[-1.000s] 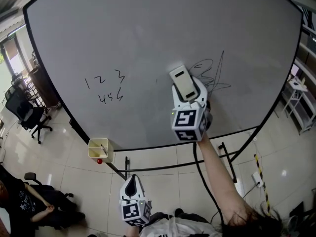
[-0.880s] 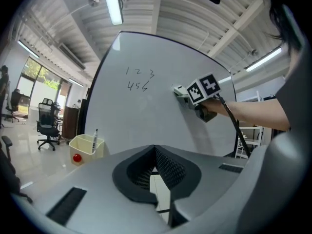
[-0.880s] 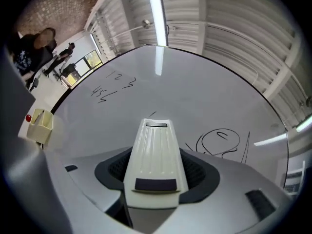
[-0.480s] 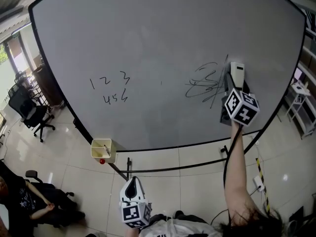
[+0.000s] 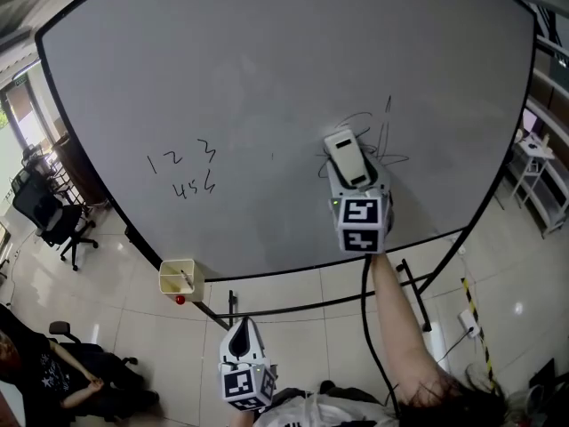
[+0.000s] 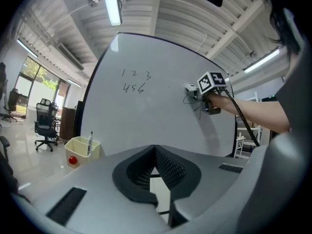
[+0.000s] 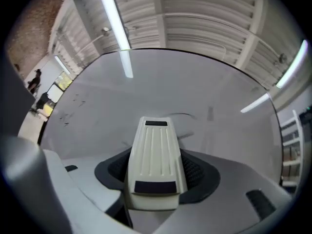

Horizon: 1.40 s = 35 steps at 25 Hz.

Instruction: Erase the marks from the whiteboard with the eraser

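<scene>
the right gripper is pinching the eraser by its sides, jaws closed on the pale ribbed body near its back end. most of its length juts forward past them. that grip probably leaves the wiping face turned flat to the whiteboard, with the long handle end free to press and steer. the arm is stretched up so the eraser sits on the right-centre of the board, over the left part of the black scribble. loose strokes of it show just above and to the right of the eraser, so this patch looks only partly cleaned

the written numbers sit well apart on the left side of the board, untouched. i judge they are left for later because the reach from here would not cover them

the left gripper hangs low by the person's body, below the board's bottom edge. its jaws are pressed together at the tips with nothing between them. wiping is a one-hand job, so it seems parked out of the way

a yellow tub holding a marker hangs at the board's lower left corner, a small red ball just under it, handy to the board but clear of the wiping path
</scene>
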Available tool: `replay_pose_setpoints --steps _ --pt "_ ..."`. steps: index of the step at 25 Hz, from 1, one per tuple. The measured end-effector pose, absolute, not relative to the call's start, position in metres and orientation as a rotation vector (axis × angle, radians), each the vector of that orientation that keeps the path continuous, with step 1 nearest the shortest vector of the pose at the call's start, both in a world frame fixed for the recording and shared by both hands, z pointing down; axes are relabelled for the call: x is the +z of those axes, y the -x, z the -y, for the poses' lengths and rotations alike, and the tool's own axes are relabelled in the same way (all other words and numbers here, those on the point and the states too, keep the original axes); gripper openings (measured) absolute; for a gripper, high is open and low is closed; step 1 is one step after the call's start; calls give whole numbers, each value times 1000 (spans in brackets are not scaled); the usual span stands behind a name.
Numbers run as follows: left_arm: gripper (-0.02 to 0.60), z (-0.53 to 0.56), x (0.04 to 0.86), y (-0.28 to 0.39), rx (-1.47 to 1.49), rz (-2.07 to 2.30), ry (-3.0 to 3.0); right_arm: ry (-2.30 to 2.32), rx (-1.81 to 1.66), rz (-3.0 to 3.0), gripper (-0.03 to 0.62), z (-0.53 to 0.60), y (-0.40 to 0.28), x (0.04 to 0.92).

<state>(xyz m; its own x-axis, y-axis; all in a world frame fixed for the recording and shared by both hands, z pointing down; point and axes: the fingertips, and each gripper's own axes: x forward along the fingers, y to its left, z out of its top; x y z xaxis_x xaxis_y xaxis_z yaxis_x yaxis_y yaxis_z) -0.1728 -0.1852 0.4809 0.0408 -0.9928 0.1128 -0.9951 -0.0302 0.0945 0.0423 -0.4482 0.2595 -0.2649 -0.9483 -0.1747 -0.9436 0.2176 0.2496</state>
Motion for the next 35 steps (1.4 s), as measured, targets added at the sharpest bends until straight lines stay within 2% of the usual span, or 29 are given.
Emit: replay_pose_setpoints --steps 4,6,8,12,14,17,21,23,25,29,31,33,35 --pt "-9 181 491 179 37 2096 -2119 -2251 -2 2496 284 475 -186 268" --pt "-9 178 494 180 47 2092 -2107 -2294 100 2501 284 469 -194 269" --pt "-9 178 495 180 46 2093 -2100 -2185 -13 2526 284 461 -143 270" --pt "-9 183 492 182 1 2112 -2078 -1856 -330 2531 284 437 6 280" --pt "-9 183 489 182 -9 2111 -2078 -1810 -370 2515 284 434 24 285" --pt "-9 183 488 184 -5 2115 -2076 -1909 -325 2470 284 450 -39 285" --pt "-9 180 493 185 15 2118 -2065 -2230 77 2460 284 481 -188 302" --pt "-9 179 495 186 24 2118 -2060 -2311 212 2443 282 476 -212 301" --pt "-9 180 497 186 27 2117 -2055 -2236 156 2477 282 469 -175 298" --pt "-9 188 494 182 -8 2103 -2058 -1868 -224 2510 282 443 -10 302" --pt "-9 190 490 179 -22 2096 -2065 -1746 -350 2493 282 433 45 309" --pt "-9 190 488 178 -24 2100 -2068 -1724 -375 2472 282 435 43 315" --pt "-9 190 488 180 -20 2108 -2067 -1802 -307 2451 282 444 -6 313"
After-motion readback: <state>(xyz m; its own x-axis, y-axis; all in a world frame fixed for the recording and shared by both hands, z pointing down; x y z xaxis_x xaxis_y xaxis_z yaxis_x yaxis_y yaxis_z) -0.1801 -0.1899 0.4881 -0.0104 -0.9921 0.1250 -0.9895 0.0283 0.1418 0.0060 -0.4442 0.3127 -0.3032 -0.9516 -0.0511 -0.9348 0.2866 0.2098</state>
